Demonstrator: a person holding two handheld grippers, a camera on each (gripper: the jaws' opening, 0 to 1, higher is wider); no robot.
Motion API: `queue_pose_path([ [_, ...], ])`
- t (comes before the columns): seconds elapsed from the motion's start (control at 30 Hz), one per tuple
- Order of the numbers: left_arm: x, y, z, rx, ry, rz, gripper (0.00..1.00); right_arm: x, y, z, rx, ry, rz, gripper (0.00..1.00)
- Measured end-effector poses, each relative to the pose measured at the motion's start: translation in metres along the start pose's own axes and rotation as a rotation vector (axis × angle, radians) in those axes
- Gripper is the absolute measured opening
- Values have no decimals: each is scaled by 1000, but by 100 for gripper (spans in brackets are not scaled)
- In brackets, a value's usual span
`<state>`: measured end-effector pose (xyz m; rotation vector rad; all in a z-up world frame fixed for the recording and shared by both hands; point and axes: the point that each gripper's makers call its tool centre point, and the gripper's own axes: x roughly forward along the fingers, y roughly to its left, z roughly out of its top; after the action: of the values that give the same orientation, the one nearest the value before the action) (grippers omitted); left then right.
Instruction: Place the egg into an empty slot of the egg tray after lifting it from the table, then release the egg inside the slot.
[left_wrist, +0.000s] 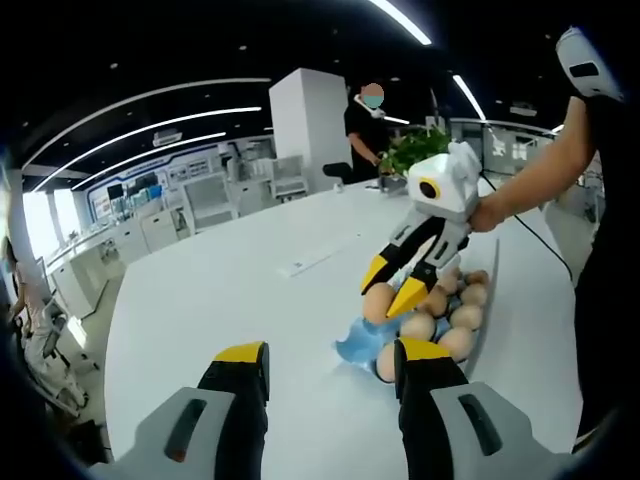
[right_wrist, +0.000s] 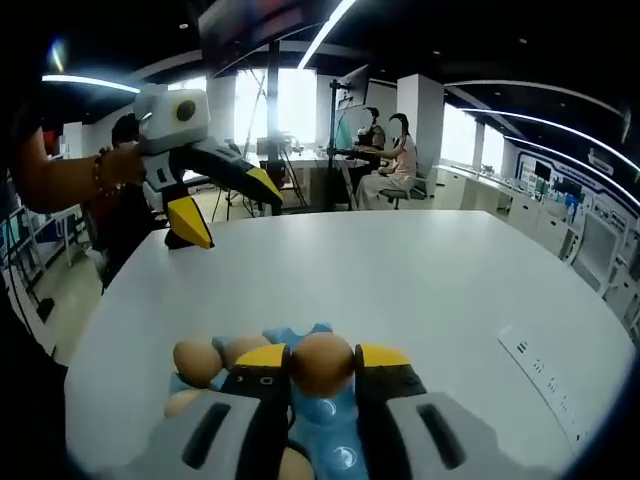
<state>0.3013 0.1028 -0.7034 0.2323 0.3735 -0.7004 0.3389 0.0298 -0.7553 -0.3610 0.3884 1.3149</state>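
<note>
A brown egg (right_wrist: 322, 365) is clamped between the yellow-tipped jaws of my right gripper (right_wrist: 322, 352), just over the blue egg tray (right_wrist: 327, 415). From the left gripper view, that right gripper (left_wrist: 392, 285) angles down with the egg (left_wrist: 378, 303) at the near end of the tray (left_wrist: 355, 348). Several other eggs (left_wrist: 445, 318) fill the tray. Whether the held egg rests in a slot is not visible. My left gripper (left_wrist: 330, 355) hovers open over the white table (left_wrist: 230, 290), short of the tray, and appears as the left gripper (right_wrist: 228, 205) held high and apart.
A white strip with markings (left_wrist: 305, 262) lies mid-table. A potted plant (left_wrist: 415, 150) stands at the far edge beside a standing person (left_wrist: 365, 125). Seated people (right_wrist: 385, 150) and office desks lie beyond the table. A person's arm (left_wrist: 540, 170) holds the right gripper.
</note>
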Motion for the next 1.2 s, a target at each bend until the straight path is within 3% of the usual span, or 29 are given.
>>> queue_pose_path([
  [0.33,0,4,-3,-6,-1,3,50,26,5,7,-5,-12,16,25],
  [0.5,-1,3,-4,-7,-3,5,50,36,3,-3,35,13,16,25],
  [0.9,-3,4,-4,-6,-4,10,50,39,3,-14,128,41,36,26],
  [1.2,-4,3,-2,-1,-4,10,50,38,6,-14,118,24,57,26],
])
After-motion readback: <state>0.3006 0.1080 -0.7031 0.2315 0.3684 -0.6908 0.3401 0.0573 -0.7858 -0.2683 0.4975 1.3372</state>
